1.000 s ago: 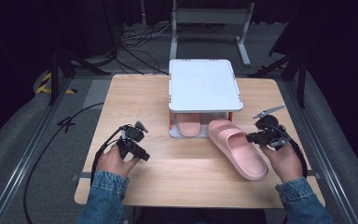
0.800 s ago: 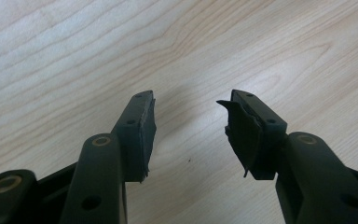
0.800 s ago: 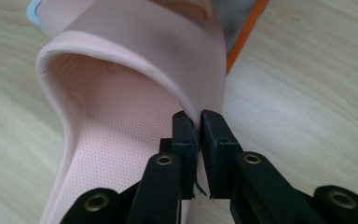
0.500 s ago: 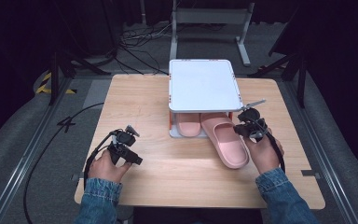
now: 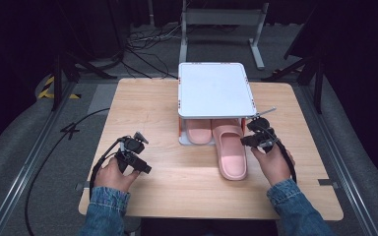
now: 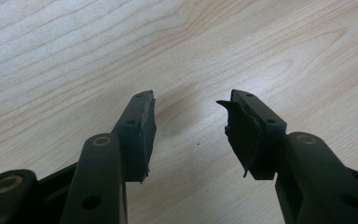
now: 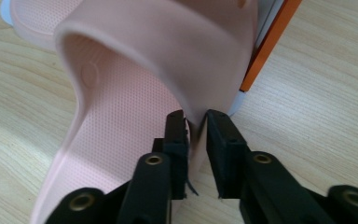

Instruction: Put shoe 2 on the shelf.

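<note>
Left gripper [image 5: 137, 150]: held low over the table [image 5: 142, 105] toward its near-left corner, well apart from everything else. In the left gripper view its jaws stand spread with bare wood grain between them; the pad [image 6: 242, 133] on one jaw has a torn, curled edge.

Centre: a white-topped rack [image 5: 215, 88] with orange uprights stands toward the far edge of the table. One pink slipper [image 5: 198, 131] lies under its top on the left side, mostly tucked in, toe end hidden.

Beside it, a second pink slipper [image 5: 230, 149] lies with its front under the rack's near edge and its heel sticking out toward the near edge of the table. The two slippers appear to lie just beside each other; contact cannot be confirmed from the high view.

Right gripper [image 5: 256, 135]: at the second slipper's right side, next to the rack's near-right upright. The right gripper view shows the jaws pressed onto the edge of the slipper's strap [image 7: 177, 51], pinching it.
</note>
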A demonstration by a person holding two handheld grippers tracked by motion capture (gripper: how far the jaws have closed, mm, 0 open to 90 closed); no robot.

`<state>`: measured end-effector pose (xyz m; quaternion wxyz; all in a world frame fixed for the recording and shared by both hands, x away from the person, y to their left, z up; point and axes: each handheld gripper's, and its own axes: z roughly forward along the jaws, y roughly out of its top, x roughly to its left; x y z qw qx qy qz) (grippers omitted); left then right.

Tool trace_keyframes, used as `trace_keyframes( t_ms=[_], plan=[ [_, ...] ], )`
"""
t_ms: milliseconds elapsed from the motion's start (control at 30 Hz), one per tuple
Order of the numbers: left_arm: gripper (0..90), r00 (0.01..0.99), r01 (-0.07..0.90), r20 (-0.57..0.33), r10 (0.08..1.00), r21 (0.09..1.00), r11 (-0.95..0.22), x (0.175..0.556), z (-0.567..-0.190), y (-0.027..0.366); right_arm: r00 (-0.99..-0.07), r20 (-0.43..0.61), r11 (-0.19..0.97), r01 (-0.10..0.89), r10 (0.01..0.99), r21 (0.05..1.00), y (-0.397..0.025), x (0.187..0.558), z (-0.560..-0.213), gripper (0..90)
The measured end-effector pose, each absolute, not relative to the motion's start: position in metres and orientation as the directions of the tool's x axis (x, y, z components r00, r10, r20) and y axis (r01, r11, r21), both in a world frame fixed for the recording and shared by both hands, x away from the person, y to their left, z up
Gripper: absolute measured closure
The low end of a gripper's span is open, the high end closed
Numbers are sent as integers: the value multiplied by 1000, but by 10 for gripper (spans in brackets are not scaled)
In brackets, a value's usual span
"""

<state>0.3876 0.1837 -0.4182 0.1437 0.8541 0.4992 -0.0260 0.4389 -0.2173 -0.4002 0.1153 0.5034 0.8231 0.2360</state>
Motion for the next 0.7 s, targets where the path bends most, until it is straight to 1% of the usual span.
trace_keyframes(
  t_ms=[67, 100, 133, 167, 233, 300, 400, 433, 467, 500, 567, 700],
  plan=[
    [518, 501, 859, -190, 844, 225, -460, 388, -418, 183, -469, 53, 381, 774, 882, 505, -219, 438, -401, 691],
    [518, 504, 858, -188, 843, 222, -464, 389, -418, 182, -469, 53, 381, 774, 882, 505, -219, 438, -401, 691],
    [518, 502, 858, -189, 844, 227, -460, 389, -418, 181, -463, 59, 374, 777, 884, 506, -220, 437, -401, 677],
    [518, 509, 855, -190, 839, 225, -468, 390, -417, 180, -467, 61, 375, 775, 882, 509, -220, 435, -400, 638],
    [518, 512, 853, -192, 837, 224, -471, 391, -417, 179, -472, 53, 378, 764, 880, 524, -222, 431, -396, 621],
    [517, 517, 851, -196, 833, 224, -475, 393, -417, 178, -480, 50, 382, 754, 876, 534, -223, 424, -390, 628],
    [518, 526, 845, -188, 829, 228, -484, 395, -415, 175, -505, 51, 402, 740, 862, 539, -224, 407, -380, 666],
    [517, 526, 845, -188, 829, 228, -484, 395, -415, 175, -505, 51, 402, 740, 862, 539, -224, 407, -380, 666],
    [517, 531, 842, -193, 825, 228, -489, 397, -415, 173, -547, 61, 440, 730, 835, 523, -220, 389, -378, 680],
    [517, 529, 843, -188, 828, 228, -487, 397, -415, 172, -565, 59, 461, 726, 823, 510, -219, 382, -379, 684],
    [517, 534, 841, -193, 823, 222, -494, 399, -415, 170, -584, 63, 487, 727, 809, 484, -217, 371, -383, 698],
    [518, 543, 835, -194, 817, 227, -502, 400, -414, 169, -603, 73, 535, 752, 795, 385, -216, 355, -399, 735]
  ],
)
